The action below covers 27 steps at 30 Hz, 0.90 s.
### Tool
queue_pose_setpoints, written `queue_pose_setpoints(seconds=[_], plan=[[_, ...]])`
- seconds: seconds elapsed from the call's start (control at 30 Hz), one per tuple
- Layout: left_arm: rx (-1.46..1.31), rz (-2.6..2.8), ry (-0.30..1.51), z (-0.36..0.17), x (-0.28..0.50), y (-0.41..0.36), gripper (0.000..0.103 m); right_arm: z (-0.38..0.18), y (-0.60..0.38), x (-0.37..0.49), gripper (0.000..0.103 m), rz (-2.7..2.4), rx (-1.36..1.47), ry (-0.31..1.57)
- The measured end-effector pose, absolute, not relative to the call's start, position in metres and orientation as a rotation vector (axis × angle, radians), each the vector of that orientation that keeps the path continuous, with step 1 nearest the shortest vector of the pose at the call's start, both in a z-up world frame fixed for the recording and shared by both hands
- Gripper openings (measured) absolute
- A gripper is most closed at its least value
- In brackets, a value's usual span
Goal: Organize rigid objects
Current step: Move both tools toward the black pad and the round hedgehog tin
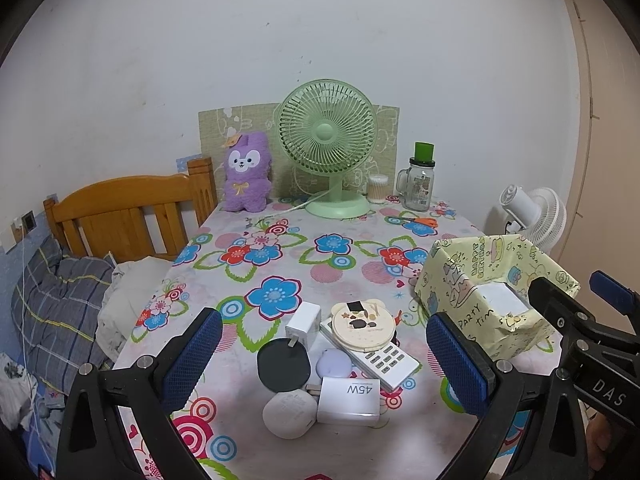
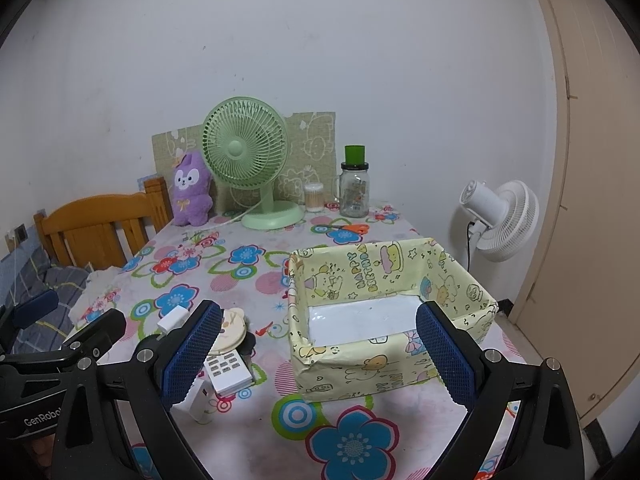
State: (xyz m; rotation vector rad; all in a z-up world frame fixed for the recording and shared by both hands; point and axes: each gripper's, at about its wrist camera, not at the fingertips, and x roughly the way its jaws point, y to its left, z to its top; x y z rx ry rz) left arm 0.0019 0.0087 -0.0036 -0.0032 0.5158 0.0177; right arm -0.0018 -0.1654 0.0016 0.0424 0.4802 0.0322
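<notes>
A pile of small rigid objects lies on the flowered tablecloth in the left wrist view: a white remote [image 1: 380, 354], a round cream compact [image 1: 363, 324], a black disc [image 1: 283, 365], a white plug adapter [image 1: 303, 320], a white 45W charger [image 1: 349, 400], a round grey-white puck [image 1: 289, 414] and a small lilac puck [image 1: 334, 364]. My left gripper [image 1: 324, 360] is open and empty, hovering over the pile. A yellow paper-wrapped box [image 2: 384, 312] stands to the right, its white bottom bare. My right gripper [image 2: 318, 354] is open and empty in front of the box.
At the back stand a green desk fan [image 1: 328, 148], a purple plush [image 1: 246, 174], a cotton-swab tub [image 1: 378, 189], a glass jar with green lid [image 1: 421, 178] and orange scissors [image 1: 422, 222]. A bed [image 1: 120, 216] is at left, a white fan [image 2: 500, 220] at right.
</notes>
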Motion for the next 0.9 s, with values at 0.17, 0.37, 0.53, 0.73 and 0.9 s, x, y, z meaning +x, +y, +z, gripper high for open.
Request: queue_pose_setpoints(seconds=[0.17, 0.37, 0.53, 0.73, 0.9], plan=[[-0.008, 0.023, 0.525, -0.005, 0.004, 0.010, 0.103, 0.000, -0.163, 0.000, 0.099, 0.037, 0.047, 0.485], [-0.012, 0.026, 0.553, -0.007, 0.006, 0.012, 0.103, -0.001, -0.162, 0.004, 0.099, 0.038, 0.046, 0.490], [-0.015, 0.026, 0.552, -0.010, 0.009, 0.015, 0.103, -0.002, -0.159, 0.008, 0.099, 0.038, 0.047, 0.492], [-0.032, 0.021, 0.577, -0.013, 0.014, 0.020, 0.103, -0.005, -0.152, 0.014, 0.099, 0.037, 0.042, 0.494], [-0.028, 0.021, 0.578, -0.018, 0.019, 0.024, 0.103, -0.006, -0.148, 0.020, 0.099, 0.042, 0.045, 0.503]])
